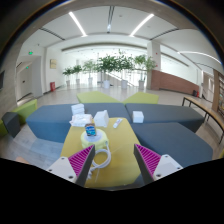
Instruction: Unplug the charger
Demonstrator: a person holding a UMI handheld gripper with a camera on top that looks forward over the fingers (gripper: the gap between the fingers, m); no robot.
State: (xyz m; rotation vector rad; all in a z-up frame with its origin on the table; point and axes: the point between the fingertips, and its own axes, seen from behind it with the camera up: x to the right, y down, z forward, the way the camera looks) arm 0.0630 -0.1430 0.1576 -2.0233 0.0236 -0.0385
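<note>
Claw [108, 168] is open wide, holds nothing. Charger [101, 157] w/ white cord looks light, hard; grab its body.

Open tool [104, 163] flanks white charger [101, 156] on yellow table [122, 150].

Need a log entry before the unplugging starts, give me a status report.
Gripper open, fingers apart. White charger with cable on yellow table, between and just ahead of fingers, not gripped. Bottle stands just beyond it.

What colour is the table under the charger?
Yellow-green table, seen in the gripper view, with the white charger between the open fingers.
</note>
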